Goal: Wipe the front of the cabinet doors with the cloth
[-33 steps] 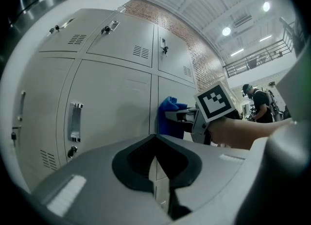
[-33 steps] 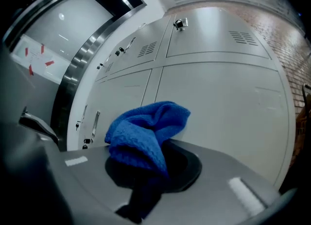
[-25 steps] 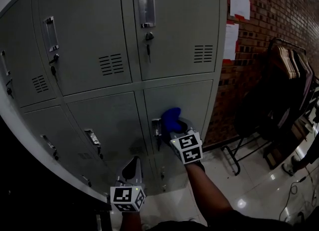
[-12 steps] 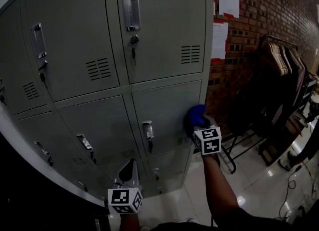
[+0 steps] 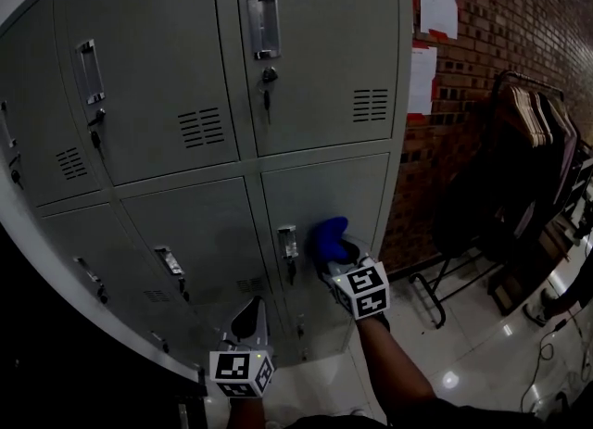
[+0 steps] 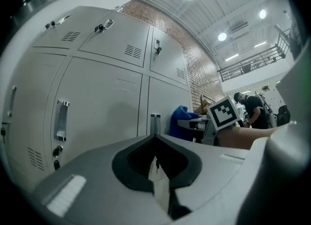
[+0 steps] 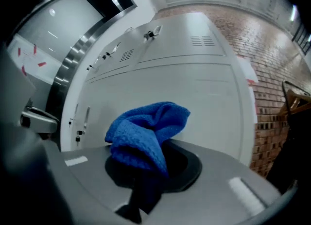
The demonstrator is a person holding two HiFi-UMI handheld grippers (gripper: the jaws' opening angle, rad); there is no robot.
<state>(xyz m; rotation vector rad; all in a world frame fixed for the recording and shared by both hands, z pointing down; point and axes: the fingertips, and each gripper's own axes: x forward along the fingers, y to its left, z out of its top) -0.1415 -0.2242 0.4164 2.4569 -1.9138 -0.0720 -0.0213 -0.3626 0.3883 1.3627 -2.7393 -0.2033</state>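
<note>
Right gripper is clamping its fingers on the bunched blue terry cloth, seemingly pressing it to the grey metal lower cabinet door just right of the silver handle, so it's needing flat, overlapping strokes w/o snagging there; left gripper is idling low, fingers closed on nothing.

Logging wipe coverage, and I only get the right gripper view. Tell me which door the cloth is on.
Observer: The blue cloth is against the middle-row door in the column nearest the brick wall, just right of its handle.
Operator: Report where the left tool is.
Observer: The left tool is lower, in front of the bottom-row doors, apart from the cloth.
Operator: Give its state.
Observer: Jaws together, nothing between them.
</note>
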